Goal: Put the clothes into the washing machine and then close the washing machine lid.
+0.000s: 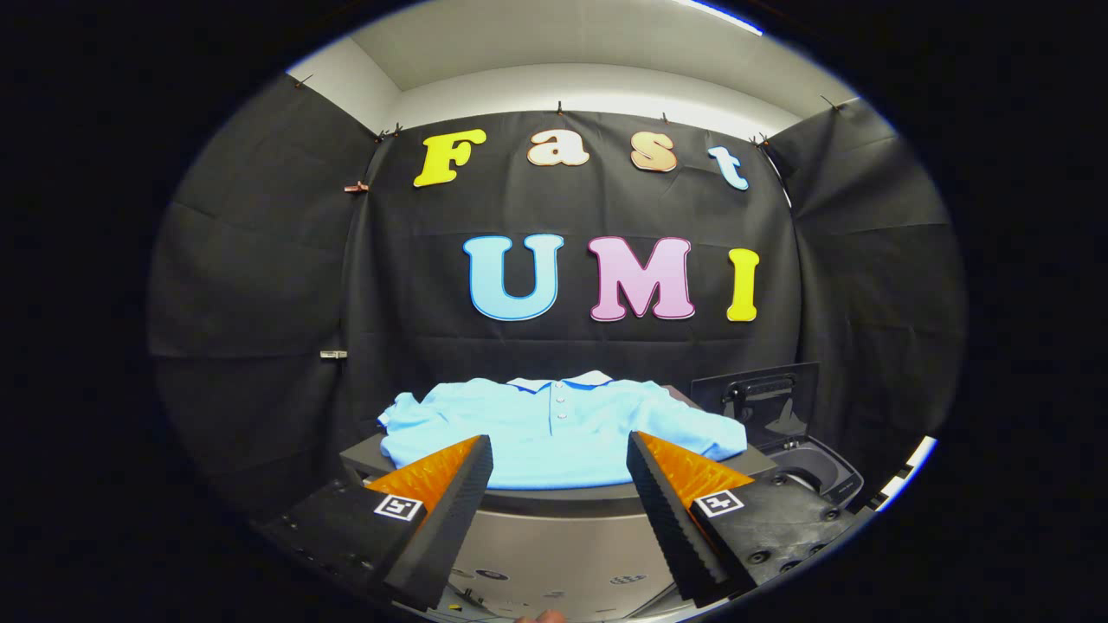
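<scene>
A light blue polo shirt (558, 428) with a white collar lies spread flat on a grey table (554, 499), just beyond the fingers. My gripper (560, 450) is open, its jaws spread wide in front of the shirt's near hem and nothing between them. To the right of the table stands a dark washing machine (814, 476) with its lid (762, 402) raised upright and the opening showing below it.
Black cloth walls close the booth behind and on both sides. The table's grey front face (563, 554) drops below the fingers. A small clip (333, 354) is pinned on the left wall.
</scene>
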Demonstrator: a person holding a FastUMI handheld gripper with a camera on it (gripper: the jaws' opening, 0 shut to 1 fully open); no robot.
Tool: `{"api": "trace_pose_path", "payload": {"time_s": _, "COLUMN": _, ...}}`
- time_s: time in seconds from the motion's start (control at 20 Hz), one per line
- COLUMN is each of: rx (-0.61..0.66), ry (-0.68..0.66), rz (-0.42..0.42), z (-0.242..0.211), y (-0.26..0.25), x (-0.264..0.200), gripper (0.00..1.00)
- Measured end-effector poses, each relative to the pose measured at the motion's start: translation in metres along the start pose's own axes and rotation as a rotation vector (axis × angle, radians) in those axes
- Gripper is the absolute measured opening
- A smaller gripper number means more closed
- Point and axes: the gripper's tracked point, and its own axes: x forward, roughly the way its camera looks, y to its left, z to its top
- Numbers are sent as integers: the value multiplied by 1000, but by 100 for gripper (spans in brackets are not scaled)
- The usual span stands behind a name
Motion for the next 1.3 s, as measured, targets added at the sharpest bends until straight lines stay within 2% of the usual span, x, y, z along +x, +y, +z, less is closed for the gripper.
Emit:
{"api": "trace_pose_path", "payload": {"time_s": 0.25, "rx": 15, "ry": 25, "rz": -15, "z": 30, "y": -3, "x": 53, "gripper": 98}}
{"api": "trace_pose_path", "payload": {"time_s": 0.6, "rx": 46, "ry": 89, "rz": -18, "z": 43, "y": -7, "x": 117, "gripper": 98}}
{"api": "trace_pose_path", "payload": {"time_s": 0.85, "rx": -26, "ry": 230, "rz": 0, "z": 26, "y": -2, "x": 165, "gripper": 99}}
{"api": "trace_pose_path", "payload": {"time_s": 1.1, "rx": -94, "ry": 448, "rz": -3, "z": -7, "y": -3, "x": 203, "gripper": 99}}
{"api": "trace_pose_path", "payload": {"time_s": 1.3, "rx": -67, "ry": 609, "rz": -26, "z": -33, "y": -6, "x": 221, "gripper": 99}}
